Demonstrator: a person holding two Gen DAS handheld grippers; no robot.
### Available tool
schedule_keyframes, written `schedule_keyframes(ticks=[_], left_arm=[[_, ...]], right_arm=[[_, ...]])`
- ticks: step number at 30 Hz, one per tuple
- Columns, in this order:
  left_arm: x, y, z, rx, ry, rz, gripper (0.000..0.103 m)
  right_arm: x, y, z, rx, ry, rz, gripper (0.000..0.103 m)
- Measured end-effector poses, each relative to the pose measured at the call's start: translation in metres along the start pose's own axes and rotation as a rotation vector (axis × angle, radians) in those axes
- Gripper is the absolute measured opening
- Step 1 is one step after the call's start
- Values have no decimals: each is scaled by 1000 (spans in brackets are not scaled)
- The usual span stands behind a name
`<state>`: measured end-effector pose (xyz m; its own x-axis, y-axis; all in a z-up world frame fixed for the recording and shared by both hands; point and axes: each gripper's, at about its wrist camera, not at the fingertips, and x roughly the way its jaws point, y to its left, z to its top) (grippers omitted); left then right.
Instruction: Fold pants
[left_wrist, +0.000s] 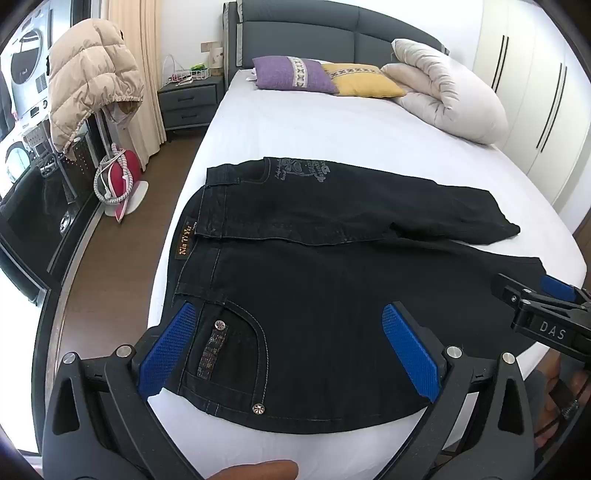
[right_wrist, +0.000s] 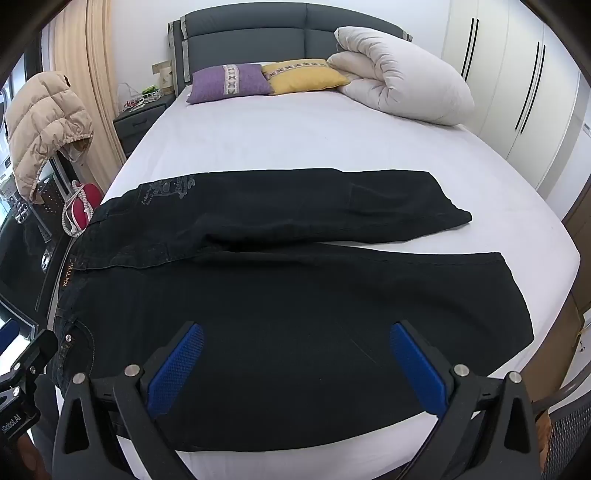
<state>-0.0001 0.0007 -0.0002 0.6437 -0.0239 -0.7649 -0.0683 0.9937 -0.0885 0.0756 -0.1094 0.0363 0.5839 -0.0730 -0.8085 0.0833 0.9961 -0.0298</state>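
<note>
Lying flat: black pants (right_wrist: 280, 280) on white bed (right_wrist: 295, 140) | pillows (right_wrist: 231, 83) by headboard | both jaws spread, holding nothing

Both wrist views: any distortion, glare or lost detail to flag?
Left wrist: strong fisheye bend, dark corners, black pants keep stitching detail, window side bright. Right wrist: same bend, the pants read nearly flat black, white bed evenly lit, no blur.

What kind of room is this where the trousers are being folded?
A home bedroom, it seems. The black pants lie spread on a bed with a padded headboard, pillows and a rolled duvet, and a nightstand beside it.
</note>
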Motion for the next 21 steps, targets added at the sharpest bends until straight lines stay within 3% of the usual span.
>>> schedule_keyframes(ticks=[21], left_arm=[[2, 4, -8, 2, 10, 2, 103]], right_arm=[[3, 6, -6, -6, -4, 2, 103]])
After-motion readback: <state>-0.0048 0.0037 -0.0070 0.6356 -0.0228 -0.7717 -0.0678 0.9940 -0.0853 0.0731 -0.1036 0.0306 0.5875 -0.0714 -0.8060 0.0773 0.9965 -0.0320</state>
